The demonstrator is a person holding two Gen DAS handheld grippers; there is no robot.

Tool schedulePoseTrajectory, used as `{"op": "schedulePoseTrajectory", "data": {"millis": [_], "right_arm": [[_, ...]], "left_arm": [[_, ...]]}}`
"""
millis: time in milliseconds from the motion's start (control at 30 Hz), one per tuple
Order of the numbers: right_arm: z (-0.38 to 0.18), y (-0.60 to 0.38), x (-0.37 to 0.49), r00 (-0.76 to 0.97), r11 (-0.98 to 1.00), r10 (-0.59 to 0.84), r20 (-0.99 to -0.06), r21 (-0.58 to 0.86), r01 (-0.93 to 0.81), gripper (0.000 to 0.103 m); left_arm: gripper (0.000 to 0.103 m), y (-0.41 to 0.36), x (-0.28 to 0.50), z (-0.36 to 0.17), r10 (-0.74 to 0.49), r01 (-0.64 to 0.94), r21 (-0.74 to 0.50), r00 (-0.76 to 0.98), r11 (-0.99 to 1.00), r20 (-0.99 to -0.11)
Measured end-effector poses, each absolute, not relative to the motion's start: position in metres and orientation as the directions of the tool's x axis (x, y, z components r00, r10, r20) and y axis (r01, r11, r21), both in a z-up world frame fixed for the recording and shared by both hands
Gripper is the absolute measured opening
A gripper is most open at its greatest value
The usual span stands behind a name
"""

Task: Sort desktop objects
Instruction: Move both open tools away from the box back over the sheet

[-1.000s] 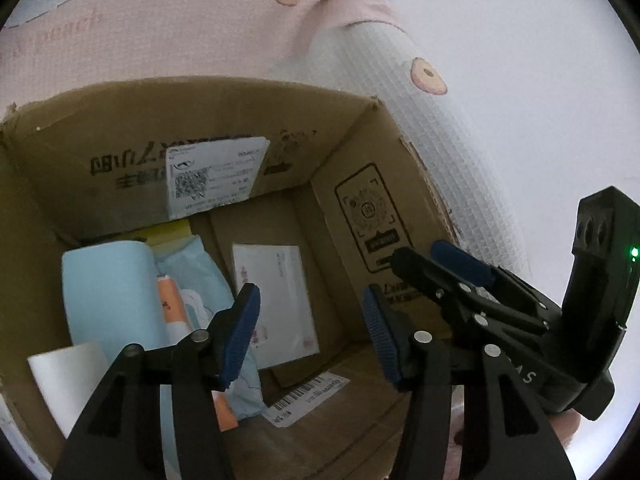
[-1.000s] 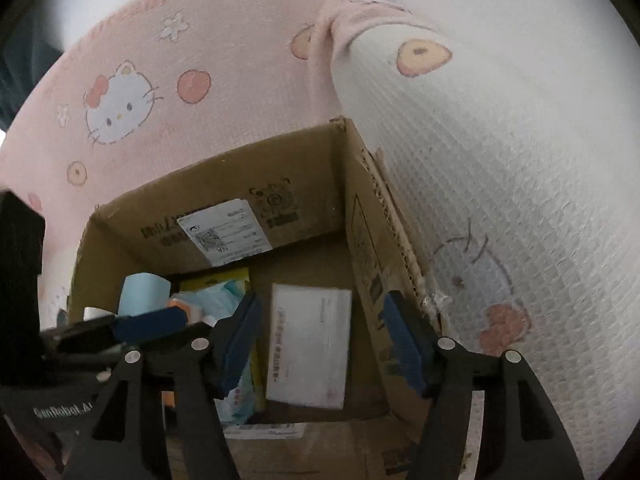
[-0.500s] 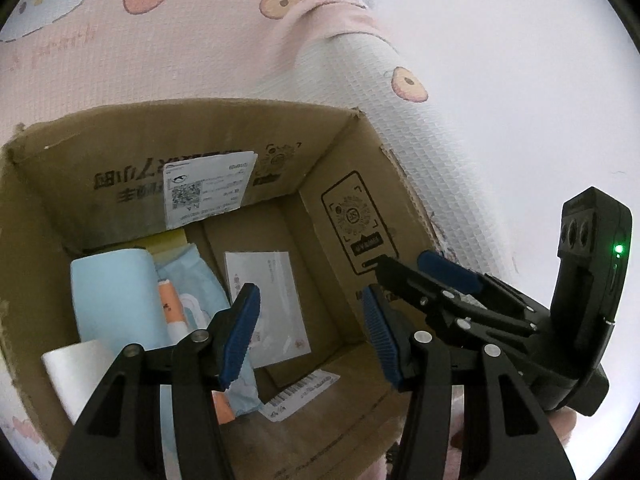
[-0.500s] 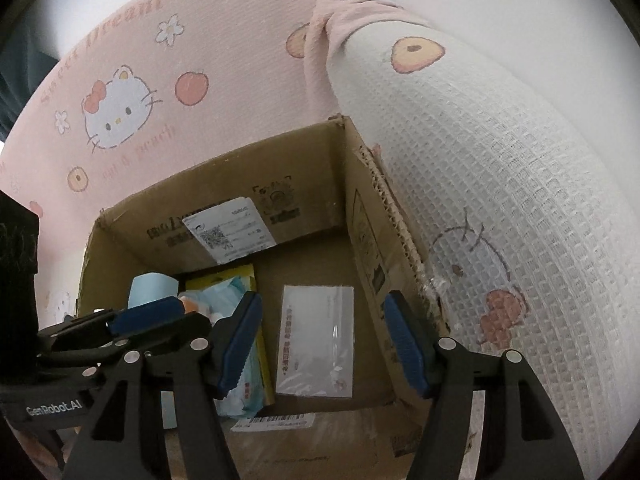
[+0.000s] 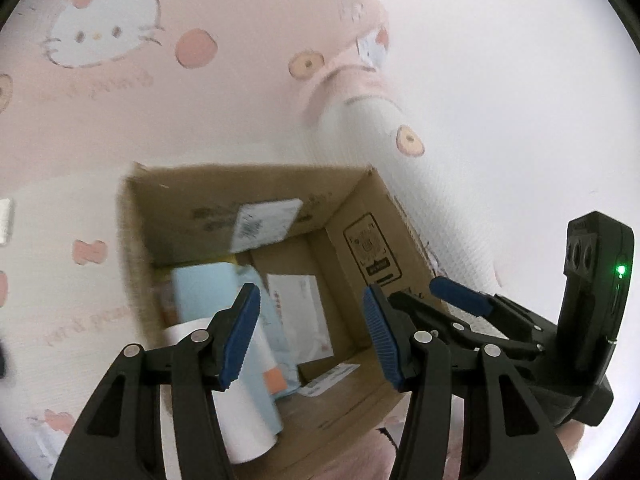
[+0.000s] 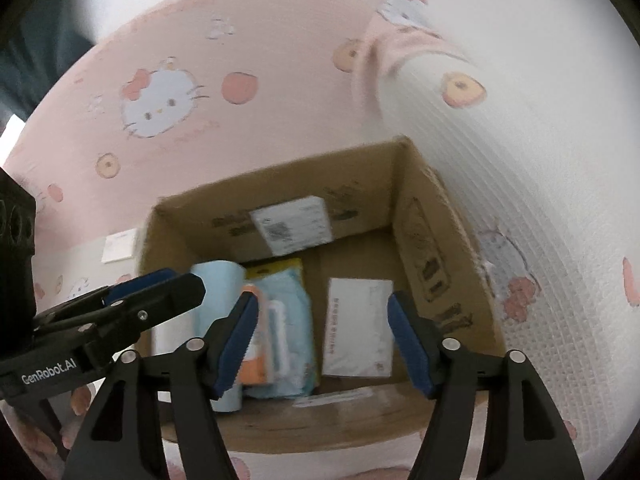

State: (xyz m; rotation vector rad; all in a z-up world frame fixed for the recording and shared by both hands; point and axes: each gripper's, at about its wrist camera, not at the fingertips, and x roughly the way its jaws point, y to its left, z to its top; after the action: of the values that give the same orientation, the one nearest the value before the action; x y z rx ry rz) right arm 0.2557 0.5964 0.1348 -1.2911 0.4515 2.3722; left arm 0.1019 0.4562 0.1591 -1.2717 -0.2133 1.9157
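We see an open cardboard box (image 6: 436, 240) on pink cartoon-print bedding (image 6: 280, 52), holding a white envelope (image 6: 356, 336), blue tissue pack (image 6: 288, 320) and blue roll (image 6: 216, 284). Left gripper (image 5: 310, 334) and right gripper (image 6: 322, 342) both gape empty above it.

The cardboard box (image 6: 436, 248) is open on top — its left half is crowded by the blue roll (image 6: 218, 280) and packets (image 6: 288, 320), its right half lower.

Inside the cardboard box (image 6: 404, 208), the roll (image 6: 216, 280) lies left, the wipes pack (image 6: 288, 320) centre, the envelope (image 6: 358, 328) right.
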Motion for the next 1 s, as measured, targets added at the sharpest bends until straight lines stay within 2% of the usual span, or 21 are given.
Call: {"op": "schedulePoseTrajectory", "data": {"millis": [133, 400, 767, 1000], "right_arm": [[0.149, 0.562, 0.240, -0.524, -0.894, 0.188, -0.830, 0.076, -0.442, 0.072], [0.150, 0.481, 0.193, -0.568, -0.951, 0.101, -0.817, 0.088, -0.297, 0.073], [0.141, 0.381, 0.139, -0.557, -0.972, 0.002, -0.831, 0.129, -0.196, 0.073], [0.129, 0.322, 0.096, -0.529, -0.981, -0.011, -0.848, 0.111, -0.157, 0.073]], "left_arm": [[0.058, 0.413, 0.102, 0.172, 0.707, -0.525, -0.531, -0.213, -0.665, -0.674], [0.058, 0.323, 0.094, 0.186, 0.643, -0.492, -0.448, -0.363, -0.747, -0.674], [0.058, 0.197, 0.081, 0.168, 0.600, -0.384, -0.466, -0.419, -0.797, -0.682], [0.058, 0.102, 0.069, 0.146, 0.585, -0.299, -0.503, -0.454, -0.811, -0.672]]}}
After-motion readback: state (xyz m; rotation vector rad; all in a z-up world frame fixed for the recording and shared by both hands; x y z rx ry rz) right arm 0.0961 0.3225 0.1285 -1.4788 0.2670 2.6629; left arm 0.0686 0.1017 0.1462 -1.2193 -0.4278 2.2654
